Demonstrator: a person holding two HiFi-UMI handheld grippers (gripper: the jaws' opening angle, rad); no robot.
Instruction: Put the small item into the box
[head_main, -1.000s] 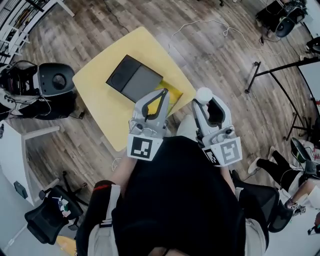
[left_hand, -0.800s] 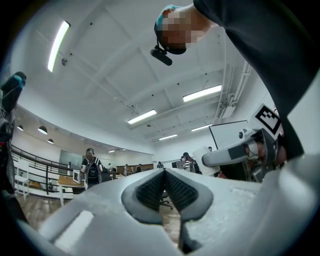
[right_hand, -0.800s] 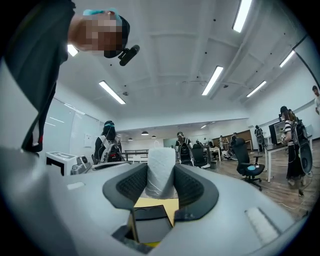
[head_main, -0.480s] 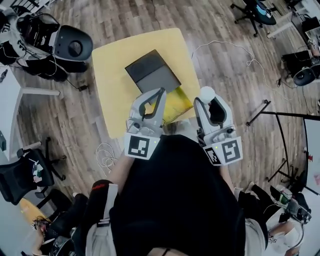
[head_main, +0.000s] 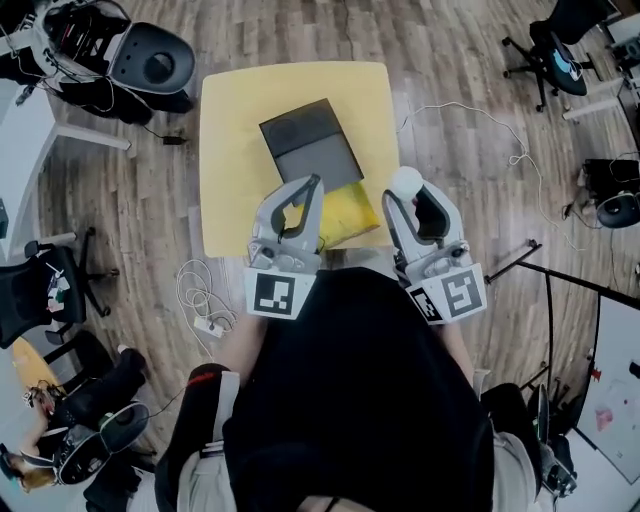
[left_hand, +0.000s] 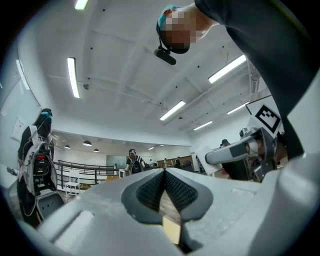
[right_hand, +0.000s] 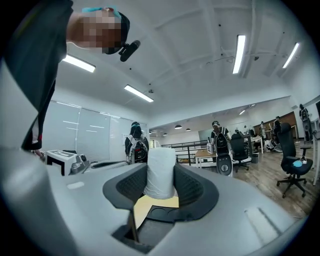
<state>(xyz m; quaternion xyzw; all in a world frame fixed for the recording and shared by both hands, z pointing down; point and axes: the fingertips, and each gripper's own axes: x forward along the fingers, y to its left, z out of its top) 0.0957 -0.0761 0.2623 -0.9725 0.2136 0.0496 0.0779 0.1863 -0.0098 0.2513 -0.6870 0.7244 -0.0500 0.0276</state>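
Note:
In the head view a dark grey flat box (head_main: 310, 145) lies on a yellow table (head_main: 235, 130) straight ahead. My right gripper (head_main: 404, 196) is shut on a small white roll (head_main: 405, 180), held just off the table's near right corner. The right gripper view shows the white roll (right_hand: 160, 172) upright between the pads of that gripper (right_hand: 161, 187). My left gripper (head_main: 316, 184) hovers over the table's near edge, just short of the box. Its jaws meet in the left gripper view (left_hand: 164, 172) with nothing between them.
A yellow flat packet (head_main: 352, 212) lies on the table's near edge between the grippers. A black office chair (head_main: 150, 60) stands at the far left. A power strip with a cable (head_main: 205, 320) lies on the wooden floor at the left, and a white cable (head_main: 470, 120) at the right.
The whole view has swung round: the table and box went from the upper left to straight ahead. Both grippers turned along with it; the right one still grips the white roll.

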